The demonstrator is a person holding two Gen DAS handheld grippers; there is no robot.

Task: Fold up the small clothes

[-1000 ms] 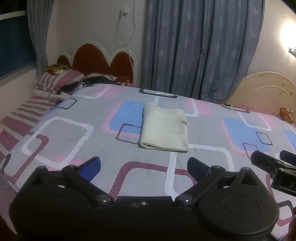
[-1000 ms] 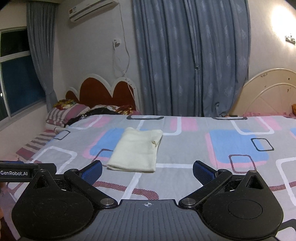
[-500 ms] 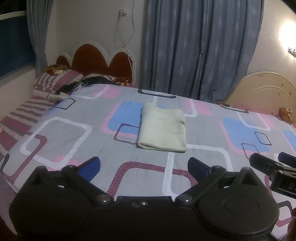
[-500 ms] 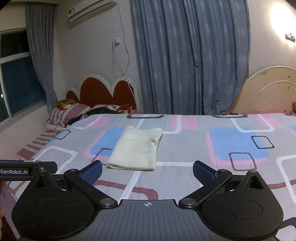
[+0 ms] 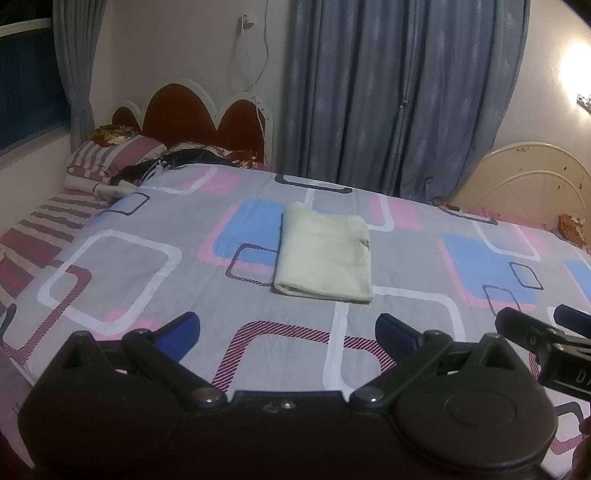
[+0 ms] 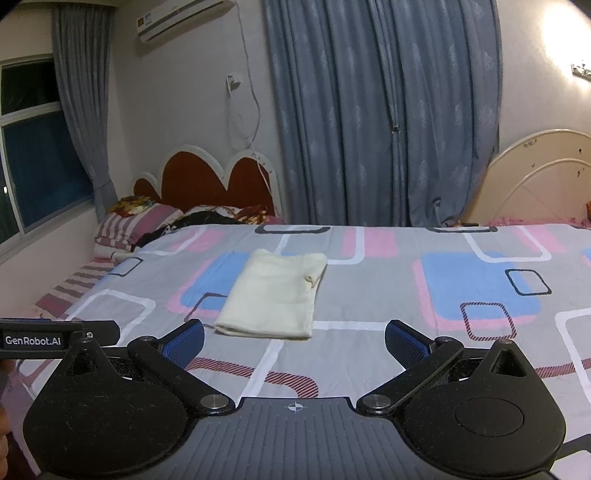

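On the far left of the bed (image 5: 110, 280), striped pillows (image 5: 110, 158) lie against the red headboard (image 5: 192, 114). Toward the middle of the patterned sheet, a cream garment (image 5: 325, 254) lies folded into a flat rectangle, well apart from both tools. Near the camera, the left hand-held gripper (image 5: 288, 330) hangs with its jaws spread wide, holding nothing. Right of it, the right hand-held gripper (image 6: 294, 341) is equally wide and empty above the bed's near edge.

1 folded cream garment (image 5: 325, 258); 2 hand-held grippers: left (image 5: 288, 332), right (image 6: 293, 341); 2 headboards: red (image 6: 214, 184), cream (image 6: 546, 177); 1 AC unit (image 6: 181, 20).
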